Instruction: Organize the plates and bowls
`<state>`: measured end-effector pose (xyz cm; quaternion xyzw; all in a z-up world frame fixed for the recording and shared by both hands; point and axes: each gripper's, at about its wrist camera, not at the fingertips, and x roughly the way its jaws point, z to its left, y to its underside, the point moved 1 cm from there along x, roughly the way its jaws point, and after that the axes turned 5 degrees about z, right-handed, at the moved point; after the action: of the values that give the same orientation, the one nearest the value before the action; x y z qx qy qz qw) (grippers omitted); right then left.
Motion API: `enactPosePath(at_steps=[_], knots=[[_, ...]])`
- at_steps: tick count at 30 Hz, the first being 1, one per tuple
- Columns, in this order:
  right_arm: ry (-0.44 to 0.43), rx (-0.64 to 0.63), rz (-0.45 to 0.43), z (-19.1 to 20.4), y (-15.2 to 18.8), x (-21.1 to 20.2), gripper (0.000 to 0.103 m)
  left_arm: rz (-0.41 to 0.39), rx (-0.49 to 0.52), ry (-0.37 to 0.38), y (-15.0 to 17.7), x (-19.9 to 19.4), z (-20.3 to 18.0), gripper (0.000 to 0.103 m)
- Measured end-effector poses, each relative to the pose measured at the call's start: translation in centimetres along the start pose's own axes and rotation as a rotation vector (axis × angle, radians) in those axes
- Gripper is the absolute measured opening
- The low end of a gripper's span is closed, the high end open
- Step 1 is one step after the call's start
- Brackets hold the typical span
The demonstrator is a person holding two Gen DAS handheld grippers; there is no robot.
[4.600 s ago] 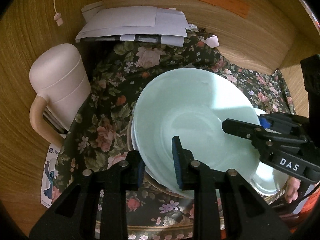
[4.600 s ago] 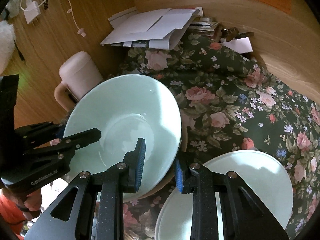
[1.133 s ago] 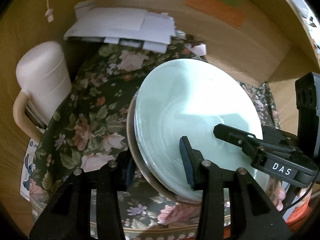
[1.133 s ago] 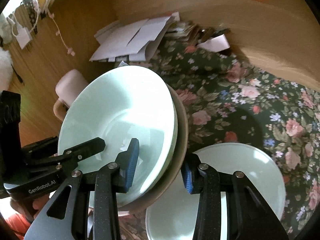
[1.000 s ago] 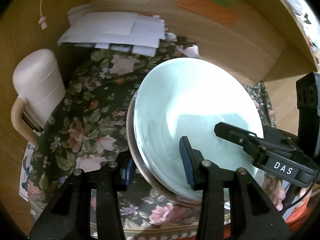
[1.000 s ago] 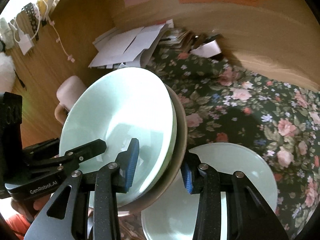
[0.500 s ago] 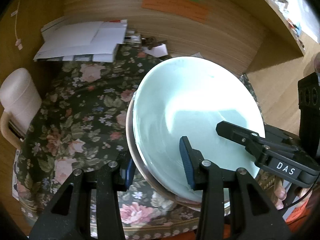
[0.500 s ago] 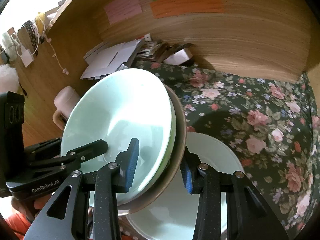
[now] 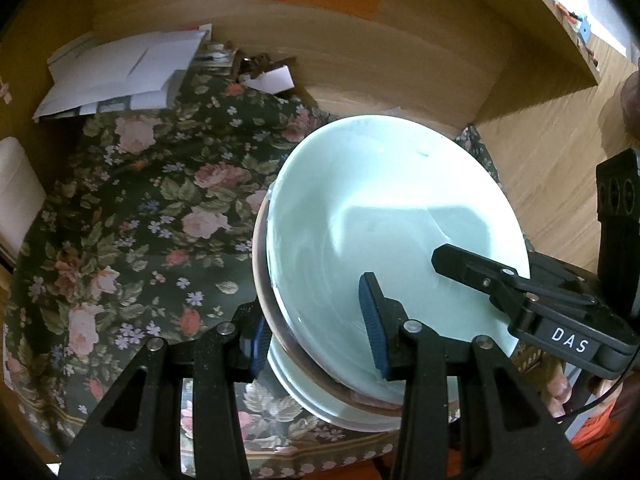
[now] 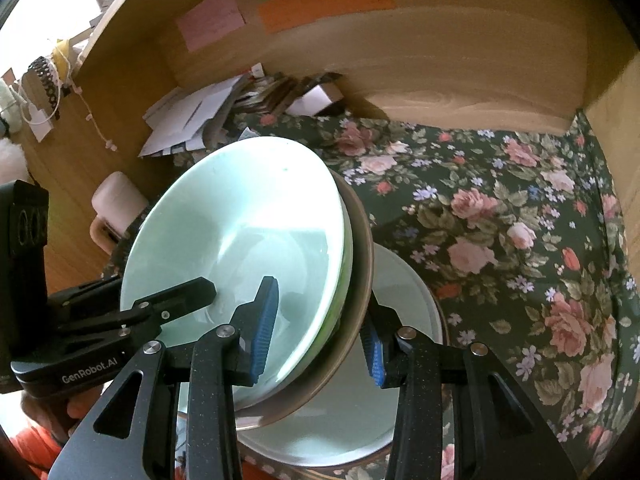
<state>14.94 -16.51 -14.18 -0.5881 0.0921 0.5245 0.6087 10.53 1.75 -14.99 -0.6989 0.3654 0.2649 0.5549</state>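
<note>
Both grippers hold one stack: a pale green bowl (image 9: 384,216) nested in a brown-rimmed dish (image 9: 261,280). My left gripper (image 9: 318,336) is shut on the stack's left rim, my right gripper (image 10: 320,330) on its right rim. The stack is lifted and tilted above a pale green plate (image 10: 404,280) that lies on the floral cloth; that plate's edge also shows in the left wrist view (image 9: 304,396). The bowl (image 10: 236,240) and brown dish (image 10: 360,248) fill the right wrist view's centre. Each view shows the other gripper on the far rim.
The floral cloth (image 9: 132,216) covers a desk nook with wooden walls (image 10: 460,68). A heap of white papers (image 9: 120,72) lies at the back left. A cream jug (image 10: 114,208) stands on the left. Coloured notes (image 10: 324,0) hang on the back wall.
The held stack has moved up and to the right, from beside the cream jug to above the pale green plate. Both grippers stay shut on its rims.
</note>
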Motion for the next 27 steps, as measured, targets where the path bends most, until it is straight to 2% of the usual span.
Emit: enactPosePath(at_steps=[16, 25, 27], knots=[[0.003, 0.065, 0.083, -2.4, 1.1, 2.6, 0.035, 0.104, -0.003, 0.018, 0.4, 3.5, -0.4, 0.041], [0.014, 0.061, 0.042, -2.4, 1.0, 1.9, 0.038, 0.094, -0.022, 0.065, 0.2, 3.4, 0.1, 0.041], [0.027, 0.058, 0.025, -2.3, 0.8, 1.4, 0.038, 0.076, -0.021, 0.052, 0.2, 3.1, 0.2, 0.041]])
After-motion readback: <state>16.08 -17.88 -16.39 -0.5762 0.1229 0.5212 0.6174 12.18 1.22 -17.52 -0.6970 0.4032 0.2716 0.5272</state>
